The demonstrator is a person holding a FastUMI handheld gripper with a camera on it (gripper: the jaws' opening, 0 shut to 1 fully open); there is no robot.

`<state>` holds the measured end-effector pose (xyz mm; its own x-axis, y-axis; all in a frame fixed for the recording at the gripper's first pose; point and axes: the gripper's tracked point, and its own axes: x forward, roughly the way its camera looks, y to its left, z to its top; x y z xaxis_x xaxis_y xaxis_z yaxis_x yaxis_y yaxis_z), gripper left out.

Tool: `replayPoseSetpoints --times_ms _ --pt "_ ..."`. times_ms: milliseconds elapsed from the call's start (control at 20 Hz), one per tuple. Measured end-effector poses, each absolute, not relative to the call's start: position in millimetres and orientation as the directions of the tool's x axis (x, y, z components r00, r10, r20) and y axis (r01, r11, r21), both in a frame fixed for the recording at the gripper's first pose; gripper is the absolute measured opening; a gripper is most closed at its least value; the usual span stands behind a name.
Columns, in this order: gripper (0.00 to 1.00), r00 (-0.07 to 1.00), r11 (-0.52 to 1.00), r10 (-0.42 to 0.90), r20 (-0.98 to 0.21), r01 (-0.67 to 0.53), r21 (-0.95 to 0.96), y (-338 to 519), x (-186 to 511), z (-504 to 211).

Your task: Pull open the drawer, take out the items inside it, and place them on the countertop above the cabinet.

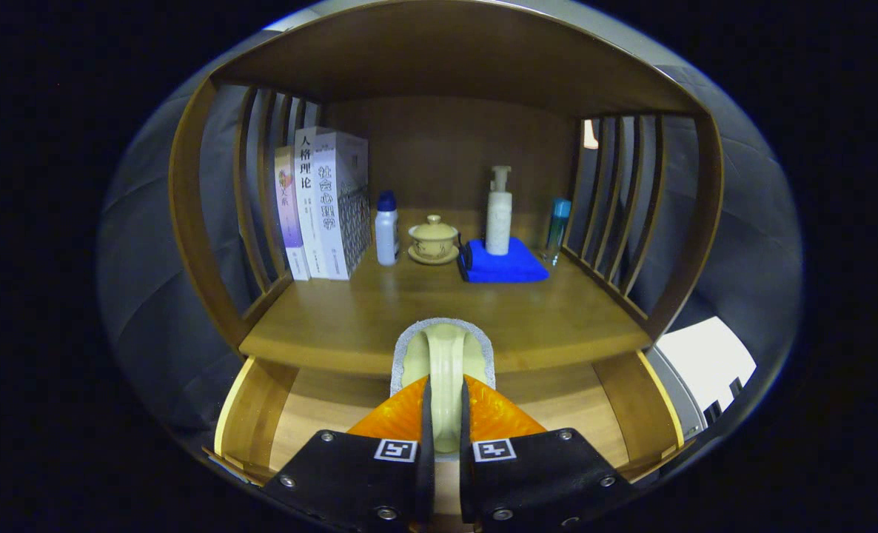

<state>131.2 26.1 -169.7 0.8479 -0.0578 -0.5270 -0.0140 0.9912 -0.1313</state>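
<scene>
Brush (445,363) upright, lengthwise between claw (445,414) fingers.

Gripper (445,414) level, pointing forward; jaws nearly closed, both pressing held item between them.

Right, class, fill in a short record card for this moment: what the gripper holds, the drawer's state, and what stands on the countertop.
gripper: shut on a pale brush with a grey-edged base, held above the drawer
drawer: pulled open below the countertop
countertop: wooden, with slatted sides
left on it: three upright books
middle: blue-capped white bottle, lidded teacup on saucer
right: pump bottle on a folded blue cloth, clear blue bottle
</scene>
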Motion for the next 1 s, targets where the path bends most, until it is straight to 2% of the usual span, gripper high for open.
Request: replayPoseSetpoints --times_ms 300,600,800,1000 --pt "0.14 0.886 0.987 -0.016 -0.464 -0.060 -0.148 40.1 197.5 -155.7" --pt "0.14 0.868 0.975 -0.007 -0.497 -0.105 -0.197 33.8 243.4 -176.6" --pt "0.16 0.842 0.982 -0.008 -0.539 -0.094 -0.162 24.2 262.7 -192.6" --pt "0.20 0.846 0.988 0.011 -0.533 -0.092 -0.125 20.7 274.9 -194.7"
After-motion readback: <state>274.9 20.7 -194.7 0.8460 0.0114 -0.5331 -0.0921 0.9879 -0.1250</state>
